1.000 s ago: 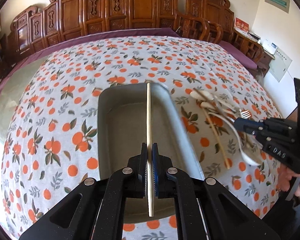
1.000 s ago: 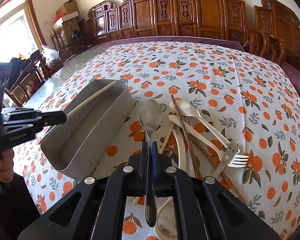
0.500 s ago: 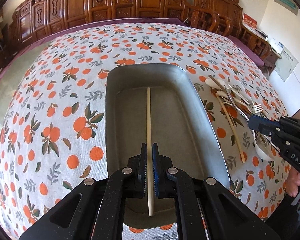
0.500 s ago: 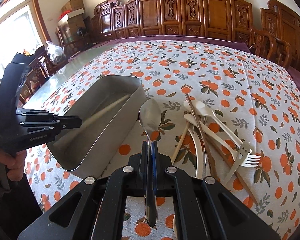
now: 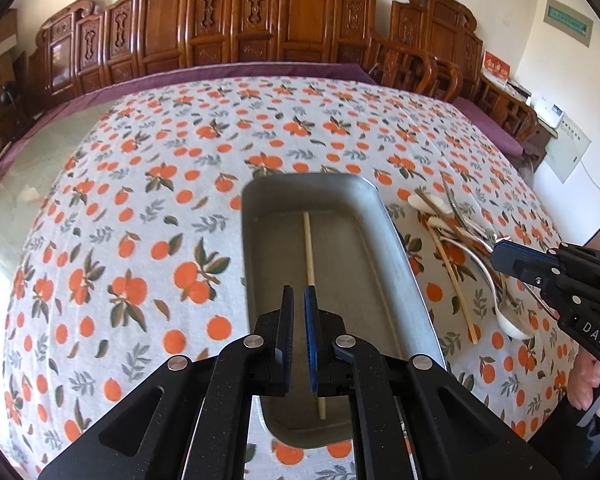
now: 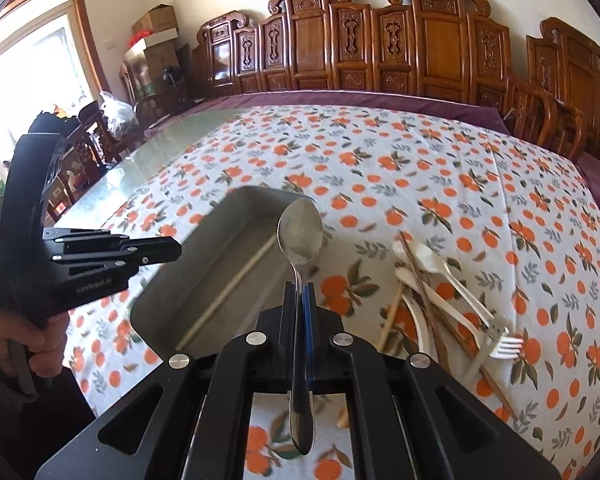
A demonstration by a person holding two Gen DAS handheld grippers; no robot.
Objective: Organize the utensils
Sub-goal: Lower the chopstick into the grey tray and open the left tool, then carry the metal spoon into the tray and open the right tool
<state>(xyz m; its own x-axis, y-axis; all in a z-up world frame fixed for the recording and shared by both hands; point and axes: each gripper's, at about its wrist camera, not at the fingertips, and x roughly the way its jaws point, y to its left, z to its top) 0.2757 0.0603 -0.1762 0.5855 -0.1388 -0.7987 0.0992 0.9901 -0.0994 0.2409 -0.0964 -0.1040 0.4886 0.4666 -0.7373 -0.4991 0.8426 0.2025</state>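
A metal tray [image 5: 404, 248] stands on the orange-print tablecloth; it also shows in the right wrist view [image 6: 162, 300]. A pale wooden chopstick [image 5: 309, 256] lies loose along its floor, also seen from the right wrist [image 6: 240, 276]. My left gripper [image 5: 299, 300] hangs over the tray's near end, jaws slightly parted and empty. My right gripper [image 6: 299, 294] is shut on a metal spoon [image 6: 300, 236], bowl pointing forward above the tray's right rim. A heap of white spoons, a fork and chopsticks [image 6: 440, 300] lies right of the tray.
The right gripper's body [image 5: 556, 276] shows at the left wrist view's right edge, over the utensil heap [image 5: 460, 248]. Carved wooden chairs [image 6: 380, 48] line the table's far side. Bare glass tabletop [image 6: 172, 140] lies to the left.
My left gripper let go of the chopstick, which now lies in the tray, and drew back. My right gripper carried the spoon leftward to the tray's rim.
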